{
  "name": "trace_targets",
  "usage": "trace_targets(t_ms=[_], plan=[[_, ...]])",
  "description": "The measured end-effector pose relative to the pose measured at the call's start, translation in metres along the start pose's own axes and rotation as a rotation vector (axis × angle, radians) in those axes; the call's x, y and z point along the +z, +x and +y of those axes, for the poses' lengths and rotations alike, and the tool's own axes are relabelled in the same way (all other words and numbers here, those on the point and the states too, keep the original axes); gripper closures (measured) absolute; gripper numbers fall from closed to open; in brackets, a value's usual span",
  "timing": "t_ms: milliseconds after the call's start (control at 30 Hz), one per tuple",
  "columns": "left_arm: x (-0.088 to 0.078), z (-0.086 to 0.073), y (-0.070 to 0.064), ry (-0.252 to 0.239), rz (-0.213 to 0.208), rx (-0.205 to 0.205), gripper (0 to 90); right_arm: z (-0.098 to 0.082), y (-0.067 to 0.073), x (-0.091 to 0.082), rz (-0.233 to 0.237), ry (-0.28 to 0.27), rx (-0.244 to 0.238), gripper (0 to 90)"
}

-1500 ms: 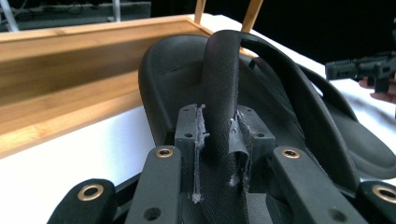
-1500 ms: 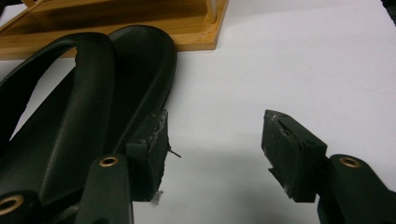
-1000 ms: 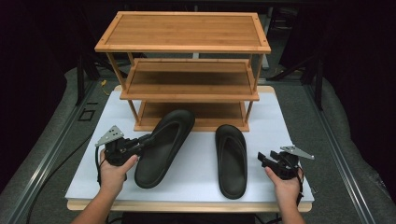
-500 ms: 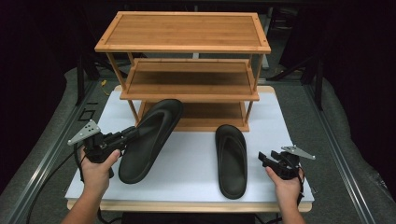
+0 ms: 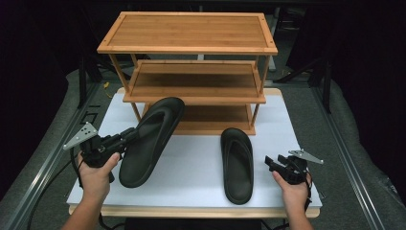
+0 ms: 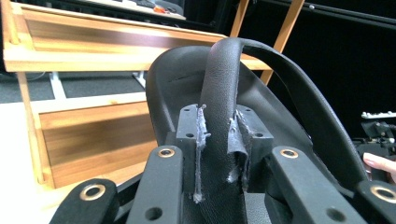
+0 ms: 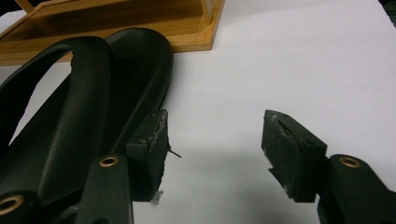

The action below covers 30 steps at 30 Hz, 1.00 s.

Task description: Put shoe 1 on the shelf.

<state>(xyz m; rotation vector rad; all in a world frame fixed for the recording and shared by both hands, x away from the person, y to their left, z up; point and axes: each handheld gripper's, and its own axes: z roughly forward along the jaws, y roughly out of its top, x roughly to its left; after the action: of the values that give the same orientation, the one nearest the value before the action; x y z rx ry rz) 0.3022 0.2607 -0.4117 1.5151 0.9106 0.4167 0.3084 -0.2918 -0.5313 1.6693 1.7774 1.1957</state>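
We hold the left sandal (image 5: 150, 140) by its strap, the left gripper (image 5: 125, 137) with its jaws clamped on that strap, the sandal tilted with its toe up against the middle shelf edge of the wooden rack (image 5: 191, 50). Our right gripper (image 5: 271, 163) rests with jaws wide and empty just beside the right sandal (image 5: 237, 163), which lies flat on the white counter (image 5: 191, 163). The strap is soft; we judge the sandal could swing or slip, and its toe could catch the shelf lip or a rack post. The bottom shelf opening looks low; the counter in front is open.
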Motion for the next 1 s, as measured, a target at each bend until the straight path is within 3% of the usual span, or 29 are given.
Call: trace_targets(t_ms=[267,600,800,1000], plan=[[0.002,0.010,0.003,-0.025,0.044,0.013,73.6,-0.001,0.000,0.002,0.001,0.008,0.003,41.1],[0.015,0.033,0.014,-0.090,0.106,0.019,73.7,-0.001,0.000,0.002,-0.003,0.009,0.008,41.1],[0.029,0.046,0.024,-0.121,0.147,-0.004,73.7,-0.001,-0.001,0.002,0.000,0.009,0.010,41.0],[0.048,0.055,0.032,-0.132,0.189,0.005,73.8,-0.001,-0.001,0.002,-0.001,0.006,0.015,40.9]])
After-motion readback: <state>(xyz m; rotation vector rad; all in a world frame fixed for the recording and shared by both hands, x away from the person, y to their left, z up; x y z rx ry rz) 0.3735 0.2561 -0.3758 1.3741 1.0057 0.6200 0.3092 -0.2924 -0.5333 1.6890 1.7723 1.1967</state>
